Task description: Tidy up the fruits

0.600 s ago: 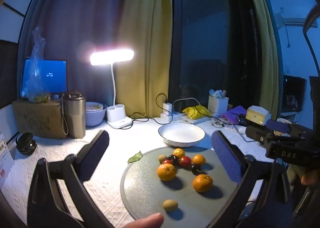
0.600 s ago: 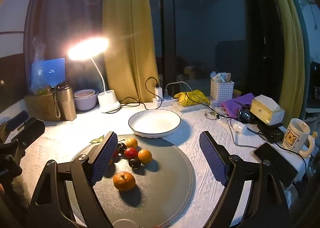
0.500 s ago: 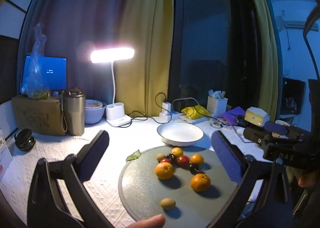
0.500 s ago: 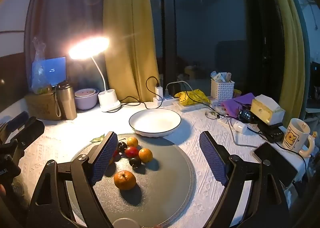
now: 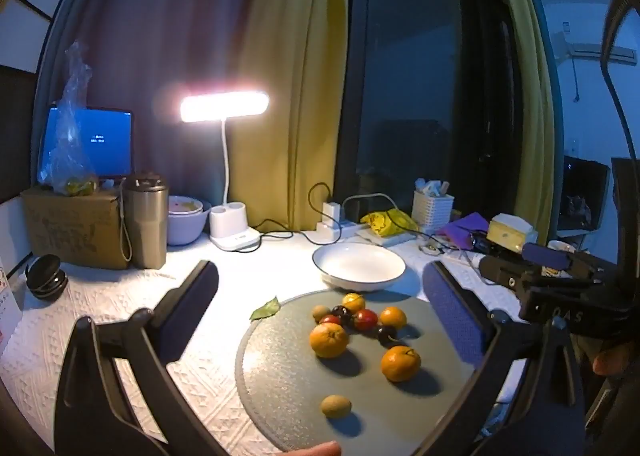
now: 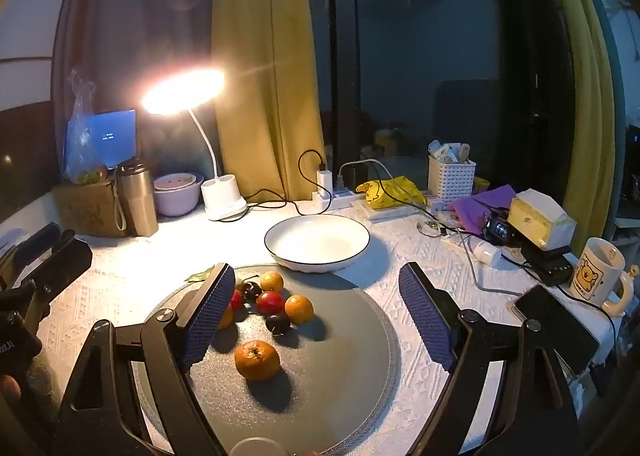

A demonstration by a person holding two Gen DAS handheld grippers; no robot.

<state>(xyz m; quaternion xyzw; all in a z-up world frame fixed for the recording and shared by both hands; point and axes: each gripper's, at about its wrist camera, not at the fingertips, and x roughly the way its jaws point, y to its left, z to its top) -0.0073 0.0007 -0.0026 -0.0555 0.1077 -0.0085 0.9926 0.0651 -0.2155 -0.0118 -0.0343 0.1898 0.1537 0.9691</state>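
Note:
A round grey mat (image 5: 280, 368) (image 6: 340, 356) holds several small fruits: oranges (image 5: 400, 363) (image 6: 257, 360), a red tomato (image 5: 365, 319) (image 6: 269, 302), dark cherries (image 5: 387, 334) (image 6: 277, 323) and a small brown-green fruit (image 5: 336, 406). An empty white bowl (image 5: 358, 267) (image 6: 317, 241) stands just behind the mat. My left gripper (image 5: 320, 304) is open and empty above the mat's near left. My right gripper (image 6: 316, 308) is open and empty above the mat, its left finger (image 6: 208, 316) hiding part of the fruit cluster.
A lit desk lamp (image 5: 224, 108), steel tumbler (image 5: 145, 220), cardboard box (image 5: 72, 228) and pale bowl (image 5: 186, 218) stand at the back left. Cables, a power strip (image 6: 332, 192), white basket (image 6: 451, 172), tissue box (image 6: 540, 220), mug (image 6: 598, 276) and phone (image 6: 556, 324) crowd the right.
Both grippers have shifted only slightly; the fruits sit a little lower and nearer in the left wrist view. Nothing was picked up.

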